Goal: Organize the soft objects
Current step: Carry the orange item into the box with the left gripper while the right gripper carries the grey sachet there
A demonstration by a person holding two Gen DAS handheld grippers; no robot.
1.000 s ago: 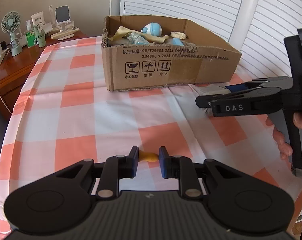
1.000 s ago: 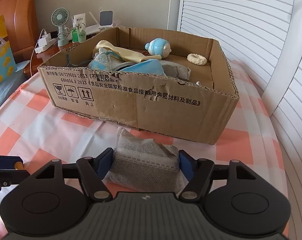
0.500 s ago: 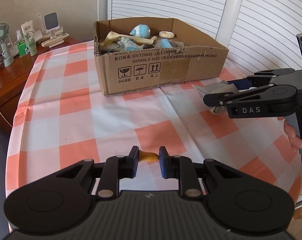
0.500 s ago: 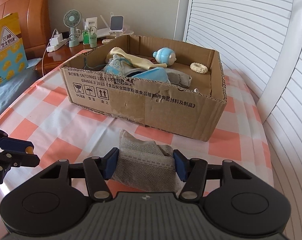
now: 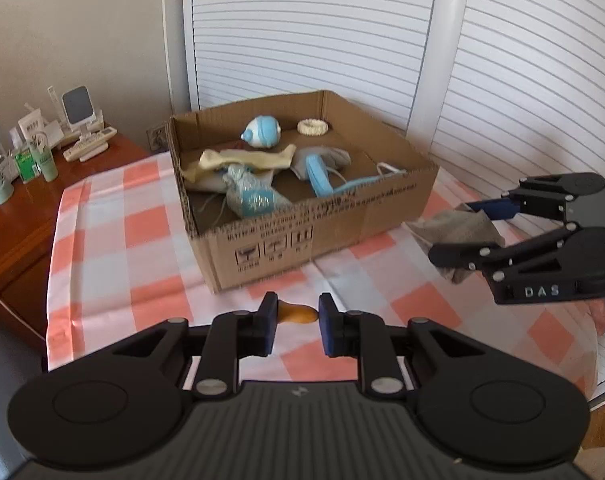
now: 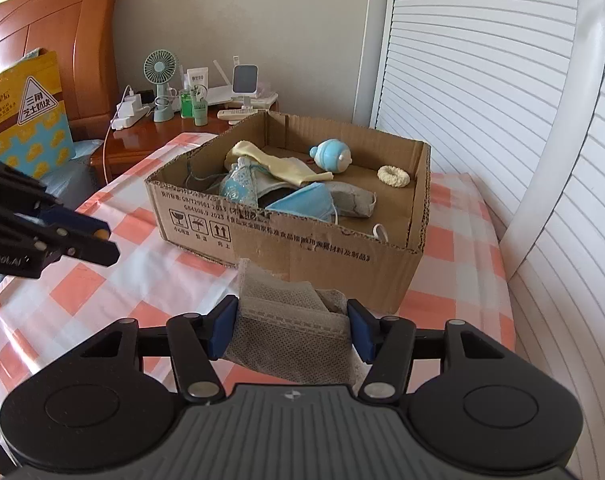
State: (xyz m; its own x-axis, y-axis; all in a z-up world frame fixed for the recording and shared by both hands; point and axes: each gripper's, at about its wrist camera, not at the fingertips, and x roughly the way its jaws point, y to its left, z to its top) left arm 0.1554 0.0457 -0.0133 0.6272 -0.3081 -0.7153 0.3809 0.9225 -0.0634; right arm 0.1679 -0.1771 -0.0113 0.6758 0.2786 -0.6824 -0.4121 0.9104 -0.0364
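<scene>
Cardboard box (image 6: 302, 240) on the checked tablecloth (image 6: 102, 292) — nightstand (image 6: 150, 136) behind, left.

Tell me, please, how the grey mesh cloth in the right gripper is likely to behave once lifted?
Probably floppy: the grey mesh cloth bunches and folds between the right gripper fingers. Likely light, since it droops without stretching. Its open weave should resist slipping.

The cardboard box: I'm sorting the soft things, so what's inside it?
Cardboard box holds a blue mask, cream cloth, grey cloth, blue-white toy and cream ring; whatever lies beneath is hidden.
</scene>
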